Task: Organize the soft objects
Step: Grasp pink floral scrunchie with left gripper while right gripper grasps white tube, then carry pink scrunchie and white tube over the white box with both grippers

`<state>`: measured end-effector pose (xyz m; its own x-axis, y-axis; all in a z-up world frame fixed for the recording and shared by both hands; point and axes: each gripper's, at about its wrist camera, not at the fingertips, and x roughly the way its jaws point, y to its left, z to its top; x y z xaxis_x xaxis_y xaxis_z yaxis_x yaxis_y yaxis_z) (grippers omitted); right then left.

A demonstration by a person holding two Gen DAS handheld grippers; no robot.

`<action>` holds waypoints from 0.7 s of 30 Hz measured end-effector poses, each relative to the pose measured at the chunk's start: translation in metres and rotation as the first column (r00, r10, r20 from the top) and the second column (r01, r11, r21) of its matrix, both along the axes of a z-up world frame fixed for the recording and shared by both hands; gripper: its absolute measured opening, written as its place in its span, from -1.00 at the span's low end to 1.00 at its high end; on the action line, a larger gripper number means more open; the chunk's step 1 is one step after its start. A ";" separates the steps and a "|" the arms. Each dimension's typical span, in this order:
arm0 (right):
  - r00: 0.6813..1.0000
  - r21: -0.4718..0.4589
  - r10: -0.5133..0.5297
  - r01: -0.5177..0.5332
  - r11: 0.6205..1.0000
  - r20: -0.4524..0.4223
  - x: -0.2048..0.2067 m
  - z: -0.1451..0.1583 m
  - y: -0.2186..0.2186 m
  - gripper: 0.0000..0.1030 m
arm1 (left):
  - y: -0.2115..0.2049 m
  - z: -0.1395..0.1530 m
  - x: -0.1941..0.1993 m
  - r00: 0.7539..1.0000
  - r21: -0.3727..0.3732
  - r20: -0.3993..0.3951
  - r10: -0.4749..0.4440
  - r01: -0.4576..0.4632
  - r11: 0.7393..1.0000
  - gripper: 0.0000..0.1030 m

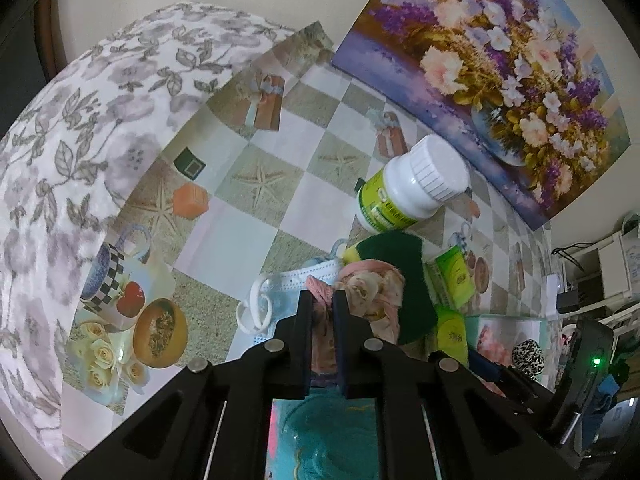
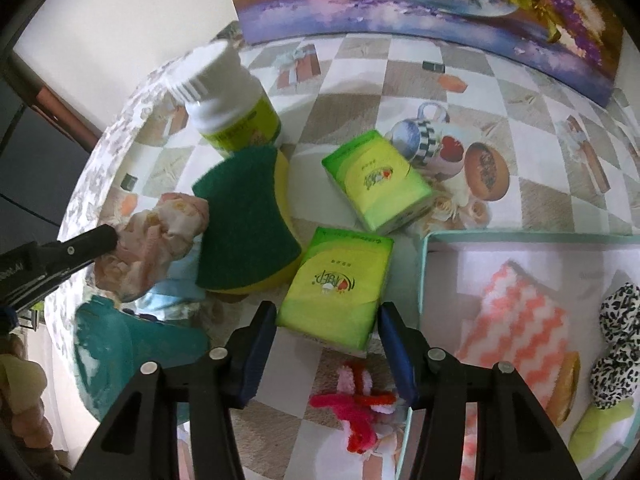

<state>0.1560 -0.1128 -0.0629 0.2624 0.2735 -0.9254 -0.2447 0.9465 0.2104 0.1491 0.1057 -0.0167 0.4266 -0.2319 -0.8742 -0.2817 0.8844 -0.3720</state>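
My left gripper (image 1: 323, 300) is shut on a pink floral scrunchie (image 1: 370, 286); it also shows in the right wrist view (image 2: 160, 236), held at the left fingertip (image 2: 102, 238). A green and yellow sponge (image 2: 244, 220) lies beside it, over a blue face mask (image 1: 288, 284). My right gripper (image 2: 327, 316) is open, its fingers on either side of a green tissue pack (image 2: 336, 284). A second tissue pack (image 2: 376, 178) lies behind it. A mint box (image 2: 424, 280) at the right holds a pink zigzag cloth (image 2: 516, 324) and a black and white scrunchie (image 2: 616, 340).
A white-capped green bottle (image 2: 232, 104) lies at the back. A teal bowl (image 2: 116, 348) sits at the left. Pink and red pipe cleaners (image 2: 356, 404) lie near my right gripper. A flower painting (image 1: 500, 64) leans on the wall. An orange cube (image 1: 191, 199) sits on the tablecloth.
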 end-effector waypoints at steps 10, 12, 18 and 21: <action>0.998 0.050 -0.012 0.008 0.999 0.069 -0.004 0.039 -0.012 0.06 | -0.001 0.038 -0.010 0.994 0.029 0.105 0.013 -0.017 0.999 -0.83; 0.996 0.057 -0.014 0.009 0.998 0.083 -0.004 0.045 -0.008 0.06 | -0.001 0.047 -0.013 0.992 0.038 0.128 0.015 -0.020 0.999 -0.83; 0.991 0.089 -0.026 0.015 0.996 0.128 -0.005 0.068 -0.012 0.06 | -0.003 0.070 -0.022 0.983 0.060 0.182 0.018 -0.029 0.998 -0.83; 0.989 0.105 -0.033 0.017 0.994 0.146 -0.008 0.080 -0.016 0.06 | -0.005 0.083 -0.027 0.977 0.073 0.210 0.017 -0.033 0.997 -0.83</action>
